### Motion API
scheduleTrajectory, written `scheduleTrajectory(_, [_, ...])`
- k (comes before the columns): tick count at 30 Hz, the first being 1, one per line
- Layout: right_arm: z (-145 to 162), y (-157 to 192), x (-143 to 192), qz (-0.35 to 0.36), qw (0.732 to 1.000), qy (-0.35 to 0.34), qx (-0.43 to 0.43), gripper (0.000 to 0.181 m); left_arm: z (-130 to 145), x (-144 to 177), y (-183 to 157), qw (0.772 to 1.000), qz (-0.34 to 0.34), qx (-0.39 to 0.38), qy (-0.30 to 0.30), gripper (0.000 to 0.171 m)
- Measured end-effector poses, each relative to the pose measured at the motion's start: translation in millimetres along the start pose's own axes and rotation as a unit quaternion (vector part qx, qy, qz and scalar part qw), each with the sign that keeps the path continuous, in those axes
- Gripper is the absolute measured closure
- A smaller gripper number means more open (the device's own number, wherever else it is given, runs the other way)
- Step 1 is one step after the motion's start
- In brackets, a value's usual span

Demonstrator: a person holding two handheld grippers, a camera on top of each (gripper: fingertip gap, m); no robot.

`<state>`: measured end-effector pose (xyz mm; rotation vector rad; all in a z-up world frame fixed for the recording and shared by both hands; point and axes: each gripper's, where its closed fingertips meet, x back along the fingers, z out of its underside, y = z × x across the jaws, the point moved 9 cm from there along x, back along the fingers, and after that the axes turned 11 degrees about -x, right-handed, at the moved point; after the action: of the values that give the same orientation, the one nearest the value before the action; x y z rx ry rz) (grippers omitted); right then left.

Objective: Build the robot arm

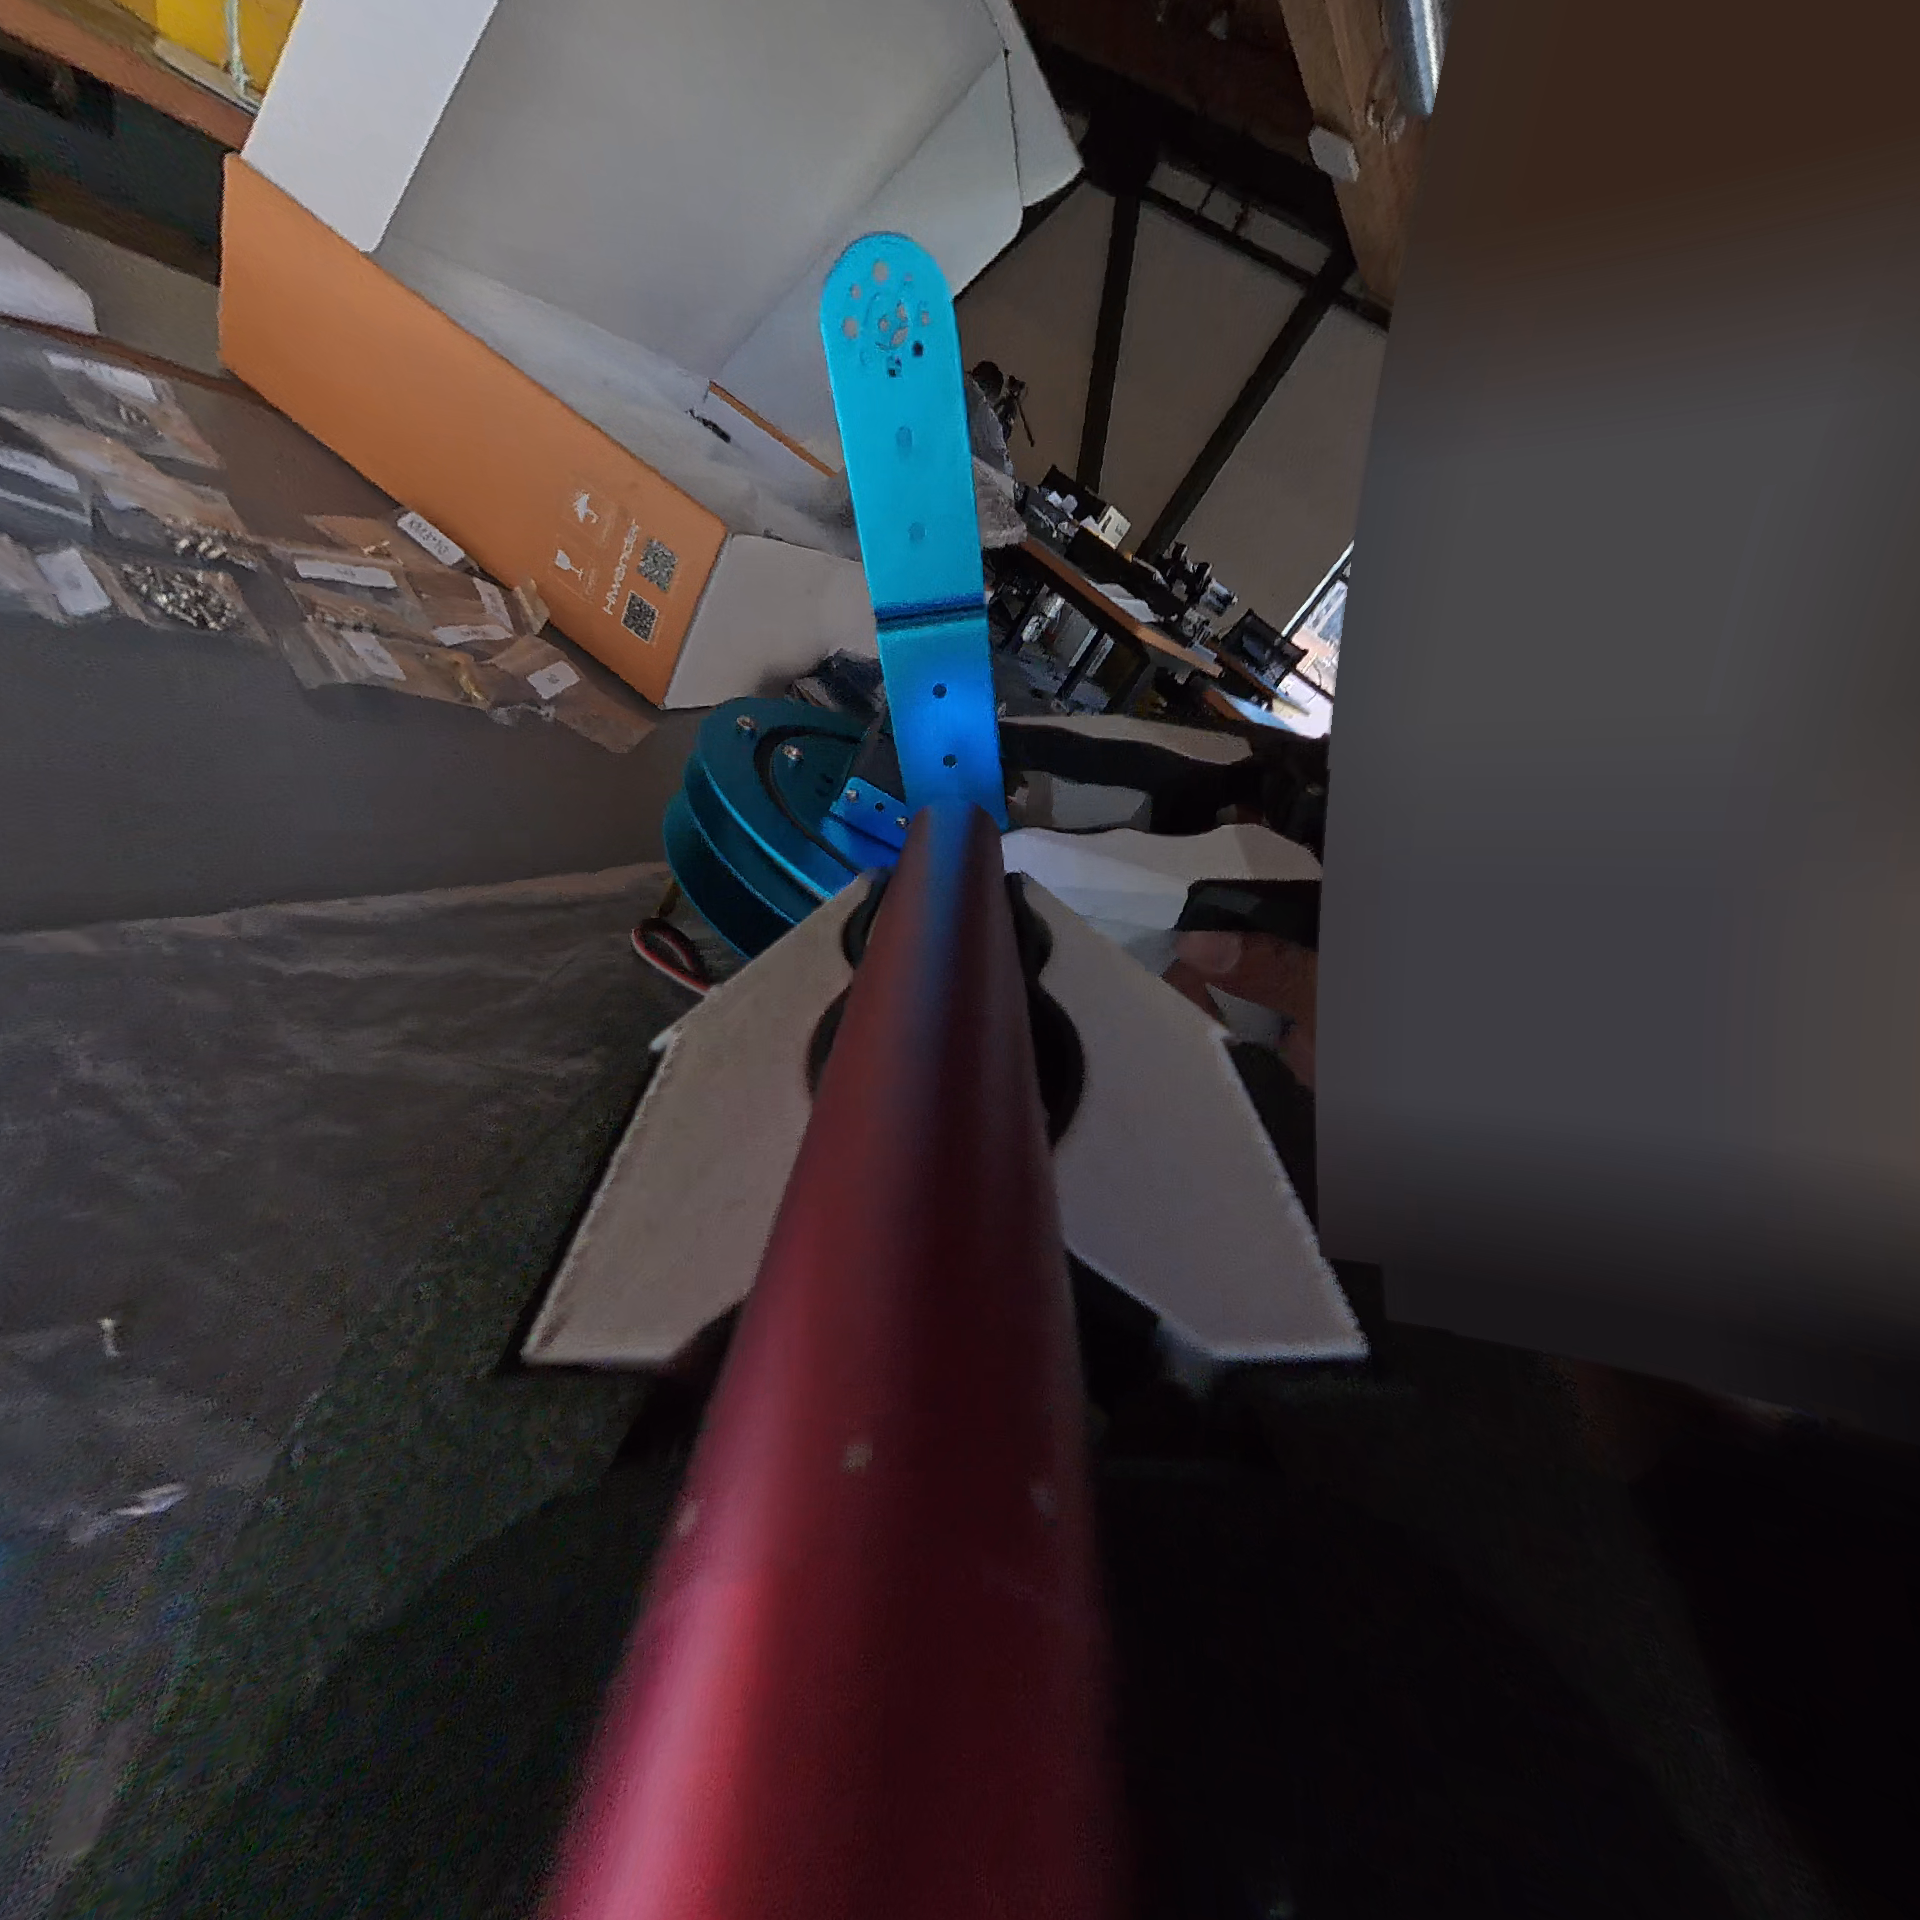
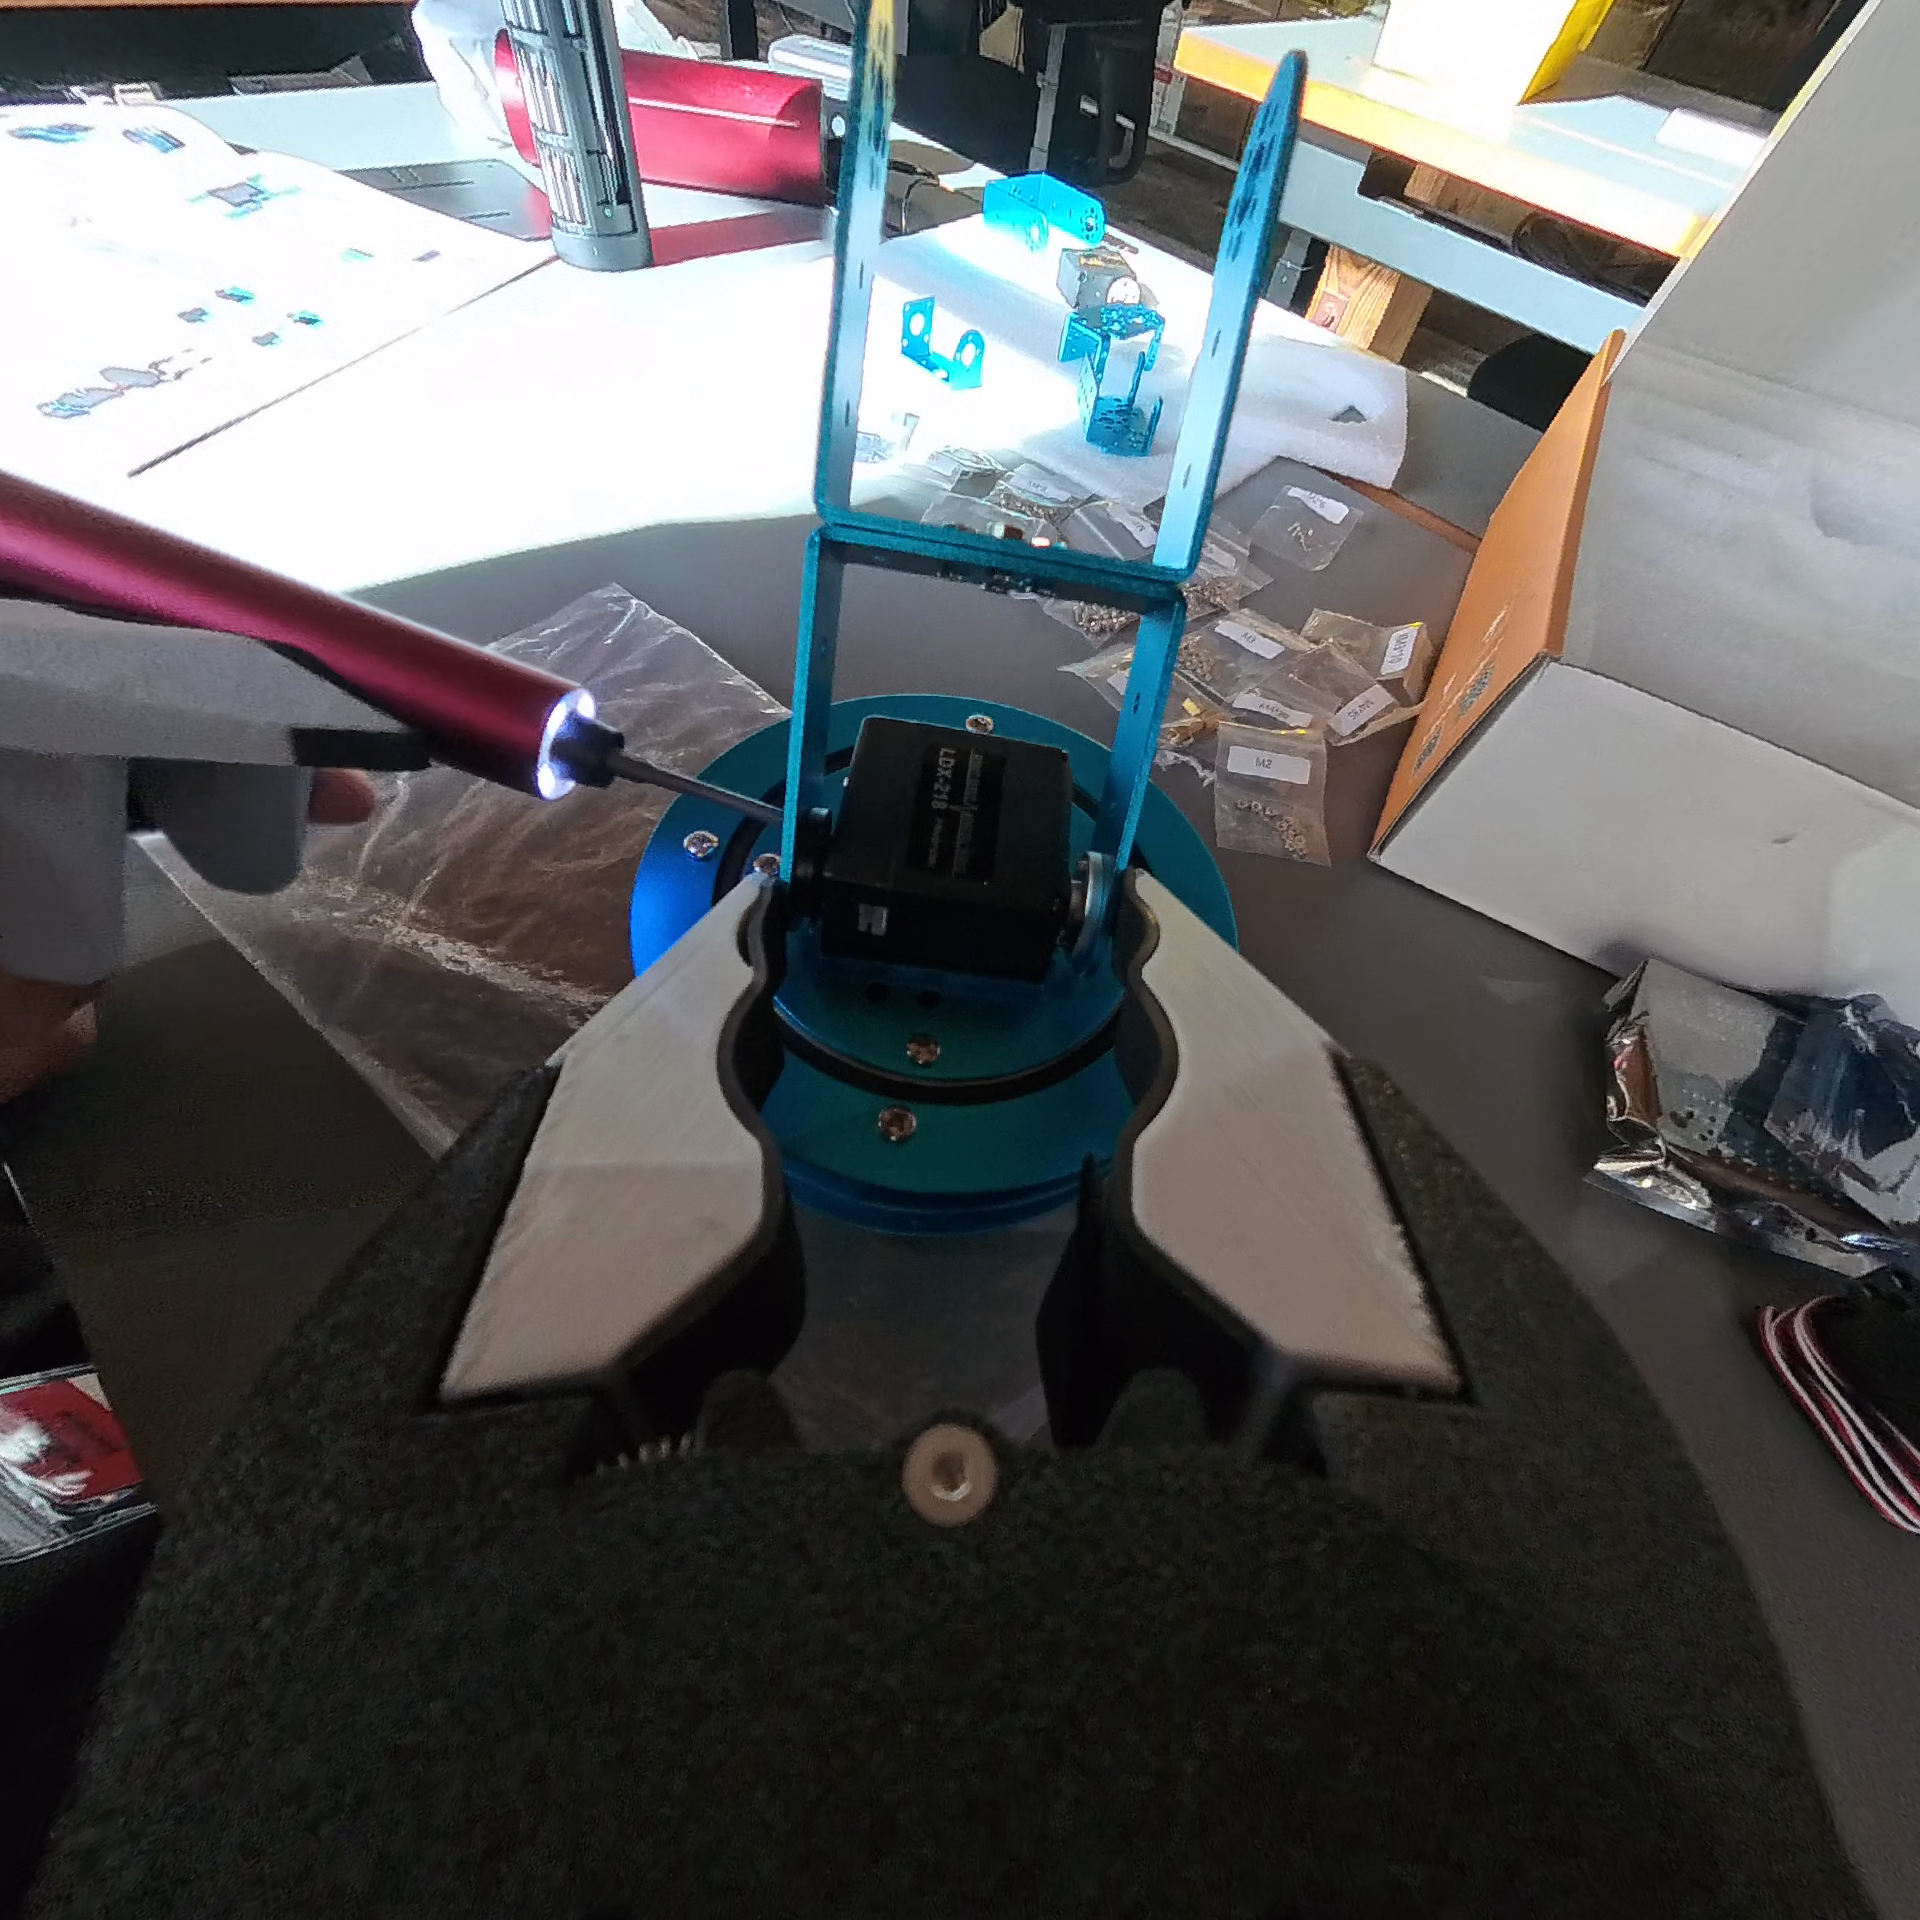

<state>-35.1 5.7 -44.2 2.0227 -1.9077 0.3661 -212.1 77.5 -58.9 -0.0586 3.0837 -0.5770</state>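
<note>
My left gripper (image 1: 940, 899) is shut on a red electric screwdriver (image 1: 883, 1403) that runs forward between its white fingers (image 1: 717, 1122). In the right wrist view the screwdriver (image 2: 312, 639) comes in from the left with its tip light on. Its thin bit (image 2: 707, 790) touches the left leg of a tall blue U-bracket (image 2: 831, 416) beside a black servo (image 2: 945, 842). The servo sits on a round blue base (image 2: 935, 1143), which also shows in the left wrist view (image 1: 748, 831). My right gripper (image 2: 948, 883) is closed around the bracket's lower legs and the servo.
An orange and white box (image 2: 1662, 623) stands right of the base. Small bags of screws (image 2: 1268, 665) lie behind it. Blue brackets (image 2: 1112, 343) rest on white foam. An instruction sheet (image 2: 208, 260), a clear plastic bag (image 2: 499, 831), a silver foil bag (image 2: 1766, 1122) and a striped cable (image 2: 1839, 1382) lie around.
</note>
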Motion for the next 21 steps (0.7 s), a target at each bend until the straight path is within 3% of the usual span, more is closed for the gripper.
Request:
scheduleTrajectory(8, [0.9, 0.4, -0.6, 0.006, 1.0, -0.007, 0.002, 0.119, 15.2, -0.9, -3.8, 0.99, -0.022, 0.126, -0.057, 0.15])
scheduleTrajectory(21, [1.7, -0.4, -1.0, 0.003, 1.0, -0.012, 0.009, 0.118, 20.8, -4.4, -3.4, 0.978, -0.023, 0.193, -0.074, 0.149])
